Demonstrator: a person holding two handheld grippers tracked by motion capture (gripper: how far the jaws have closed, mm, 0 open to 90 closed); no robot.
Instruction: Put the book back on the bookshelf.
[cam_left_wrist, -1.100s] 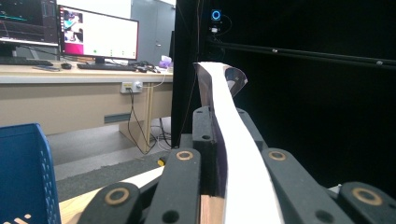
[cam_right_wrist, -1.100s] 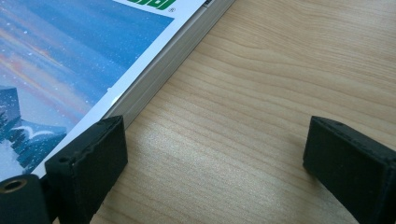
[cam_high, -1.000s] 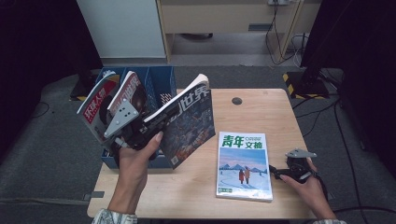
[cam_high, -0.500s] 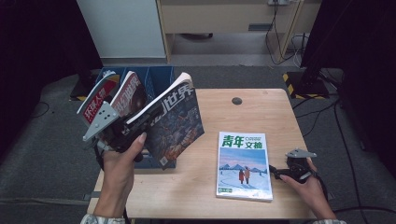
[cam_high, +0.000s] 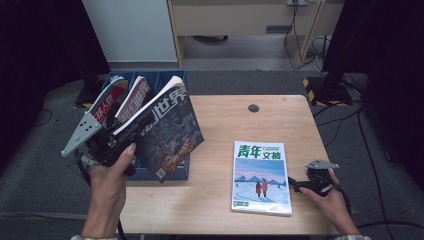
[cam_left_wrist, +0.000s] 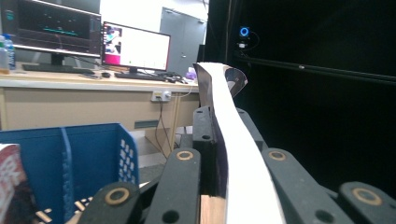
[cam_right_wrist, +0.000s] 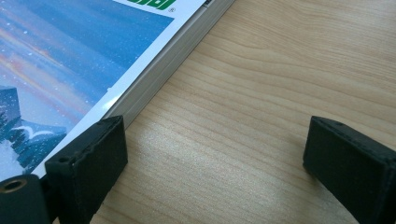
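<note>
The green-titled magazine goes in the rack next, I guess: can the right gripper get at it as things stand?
Probably yes: the right gripper lies open on the table beside the magazine's edge, with nothing between them.

A magazine (cam_high: 167, 132) with a dark cover, rust-orange patches and large white characters is being shown at left, its page edges white. A blue slotted rack (cam_high: 150, 80) behind it is being seen with red-and-white covers (cam_high: 107, 105) inside. At right, a second magazine (cam_high: 261, 177) is being displayed with green characters on a white band above a pale blue snow scene. The table (cam_high: 225, 120) is being shown in light wood grain, the left gripper (cam_high: 107, 142) and right gripper (cam_high: 295, 185) in black.
</note>
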